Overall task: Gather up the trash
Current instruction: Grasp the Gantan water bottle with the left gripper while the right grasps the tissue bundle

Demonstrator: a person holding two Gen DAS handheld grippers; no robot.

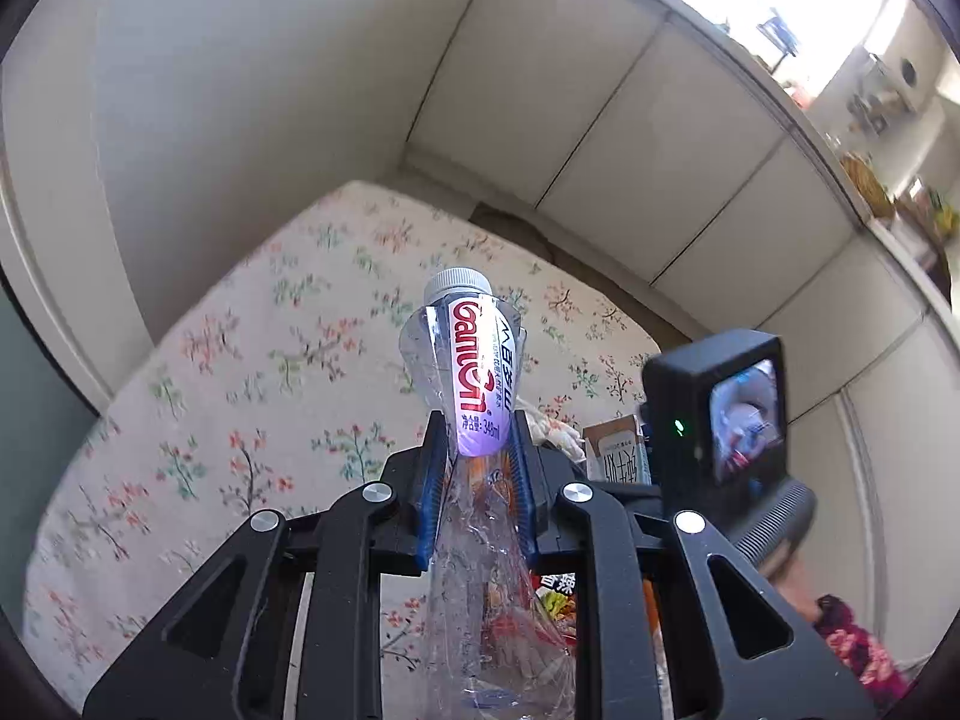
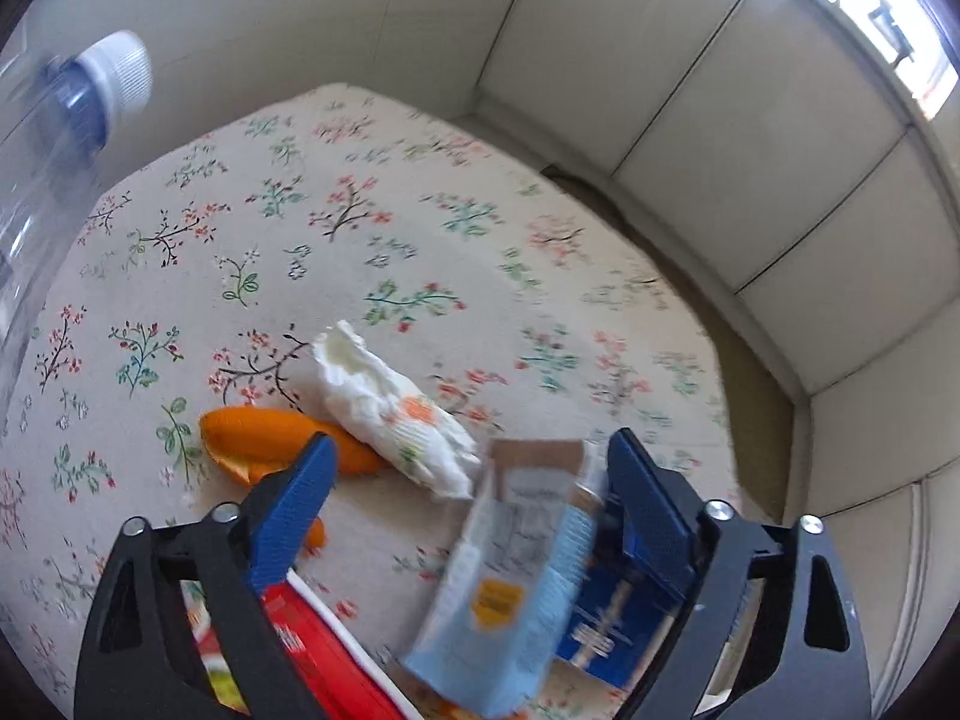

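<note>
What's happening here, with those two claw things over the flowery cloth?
A person is clearing trash with a handheld gripper in each hand. The left gripper is clamped on an empty, crushed plastic bottle, held up off the flowered cloth. The right gripper is open, with a light blue carton between its fingers but not clearly gripped. An orange peel and a crumpled tissue lie on the cloth, not yet collected.
</note>
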